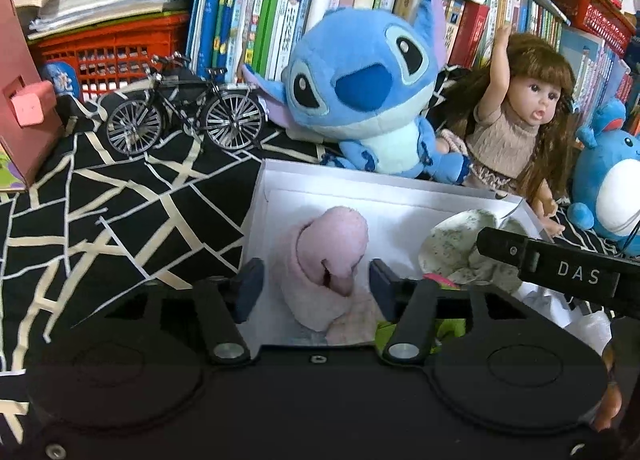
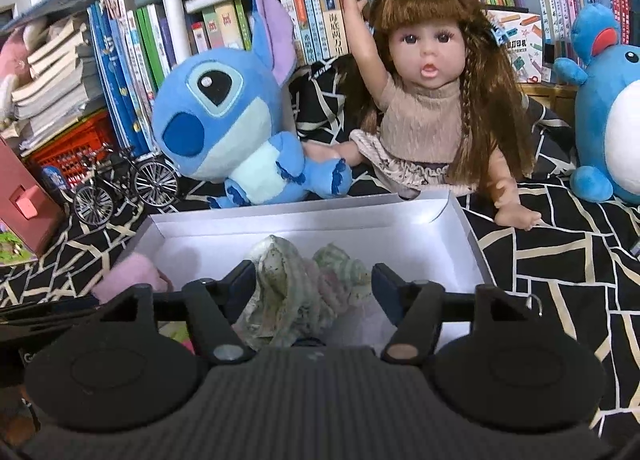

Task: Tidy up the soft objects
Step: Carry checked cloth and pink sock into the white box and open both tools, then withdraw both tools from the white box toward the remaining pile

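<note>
Left wrist view:
- Left gripper (image 1: 316, 280), lower centre of frame: jaws spread, pads clear of the pink sock (image 1: 324, 256) lying between them; nothing pinched
- Pink sock: rolled, resting inside the white box (image 1: 360, 190), left half of the box floor
- Patterned sock (image 1: 460, 248): crumpled, pale with green specks, right half of the same box, partly hidden behind a black finger of the other tool entering from the right edge
- Blue plush toy (image 1: 360, 92): upper centre, seated just behind the far wall of the box
- Doll (image 1: 516, 112): right of the plush toy, one arm raised, long brown hair
- Round blue plush (image 1: 612, 176): far right edge
- Model bicycle (image 1: 184, 112): left of centre, upright on the black patterned cloth (image 1: 120, 220)
- Red basket (image 1: 108, 48) and books (image 1: 248, 0): upper part of frame

Right wrist view:
- Right gripper (image 2: 314, 288), lower centre: jaws spread, pads standing to either side of the patterned sock (image 2: 296, 292) without pressing it; nothing pinched
- Patterned sock: bunched on the floor of the white box (image 2: 400, 216), near the front centre
- Pink sock (image 2: 132, 276): lower left, at the left end of the box
- Blue plush toy (image 2: 228, 120) and doll (image 2: 432, 100): side by side behind the box, touching at foot level
- Model bicycle (image 2: 124, 184): left of frame
</note>
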A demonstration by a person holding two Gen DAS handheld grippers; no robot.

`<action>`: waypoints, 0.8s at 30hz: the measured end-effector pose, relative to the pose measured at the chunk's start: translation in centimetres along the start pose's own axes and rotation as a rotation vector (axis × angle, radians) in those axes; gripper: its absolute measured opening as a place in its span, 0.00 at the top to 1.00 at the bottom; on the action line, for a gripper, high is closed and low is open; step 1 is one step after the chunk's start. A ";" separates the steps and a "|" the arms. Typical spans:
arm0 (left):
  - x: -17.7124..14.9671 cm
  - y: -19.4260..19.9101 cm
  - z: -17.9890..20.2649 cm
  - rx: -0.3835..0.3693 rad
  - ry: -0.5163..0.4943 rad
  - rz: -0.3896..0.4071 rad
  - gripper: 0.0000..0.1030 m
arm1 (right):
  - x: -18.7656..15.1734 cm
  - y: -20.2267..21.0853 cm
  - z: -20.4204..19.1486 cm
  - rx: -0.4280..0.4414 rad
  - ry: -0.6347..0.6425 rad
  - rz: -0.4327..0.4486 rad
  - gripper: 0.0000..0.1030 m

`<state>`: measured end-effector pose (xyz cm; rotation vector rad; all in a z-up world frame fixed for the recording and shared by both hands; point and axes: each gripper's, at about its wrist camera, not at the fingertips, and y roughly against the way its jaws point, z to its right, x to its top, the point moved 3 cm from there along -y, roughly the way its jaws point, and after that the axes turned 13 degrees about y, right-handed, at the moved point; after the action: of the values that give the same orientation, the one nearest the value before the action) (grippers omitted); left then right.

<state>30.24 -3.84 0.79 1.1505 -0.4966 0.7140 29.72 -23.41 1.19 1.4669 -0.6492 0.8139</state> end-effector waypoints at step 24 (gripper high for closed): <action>-3.2 13.1 0.8 -0.097 -0.027 0.107 0.25 | -2.1 12.1 -1.1 0.068 0.095 0.183 0.15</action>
<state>18.47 -2.39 7.32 1.0495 -0.6126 0.7590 18.61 -23.26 6.66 1.4355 -0.6967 1.0500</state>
